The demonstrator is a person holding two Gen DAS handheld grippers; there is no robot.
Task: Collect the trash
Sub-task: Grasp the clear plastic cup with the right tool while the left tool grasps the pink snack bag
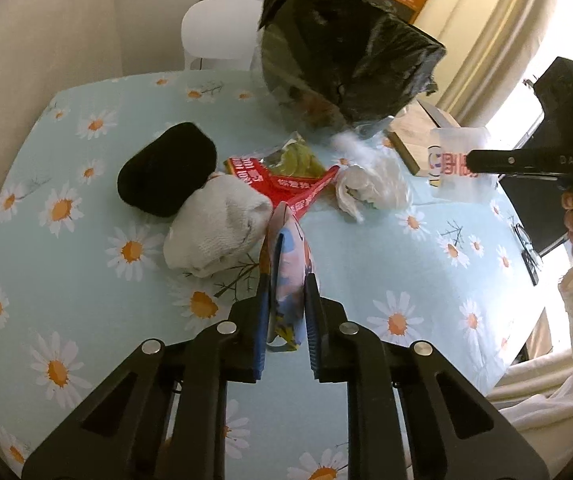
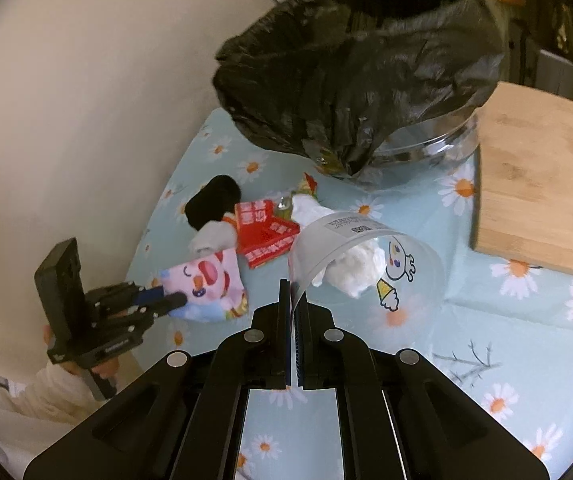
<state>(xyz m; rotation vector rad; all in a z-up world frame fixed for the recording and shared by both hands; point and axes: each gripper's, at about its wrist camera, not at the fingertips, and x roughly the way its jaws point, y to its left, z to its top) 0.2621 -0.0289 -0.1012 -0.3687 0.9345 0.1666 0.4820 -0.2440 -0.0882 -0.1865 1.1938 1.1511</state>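
Observation:
My left gripper (image 1: 286, 276) is shut on a pink and blue cartoon snack wrapper (image 1: 291, 264), held just above the table; the wrapper also shows in the right wrist view (image 2: 206, 284). My right gripper (image 2: 294, 292) is shut on the rim of a clear plastic cup (image 2: 370, 264) with a cartoon print; the cup also shows in the left wrist view (image 1: 458, 160). A bin lined with a black trash bag (image 2: 366, 72) stands at the back of the table. A red wrapper (image 2: 264, 232), a crumpled white tissue (image 2: 352, 270) and a clear bag of green scraps (image 1: 294, 158) lie between.
A black sock (image 1: 166, 176) and a white sock (image 1: 218, 228) lie left of the red wrapper. A wooden cutting board (image 2: 534, 184) sits at the right. A white chair (image 1: 218, 32) stands behind the daisy-print table (image 1: 366, 264). The wall is close on the left.

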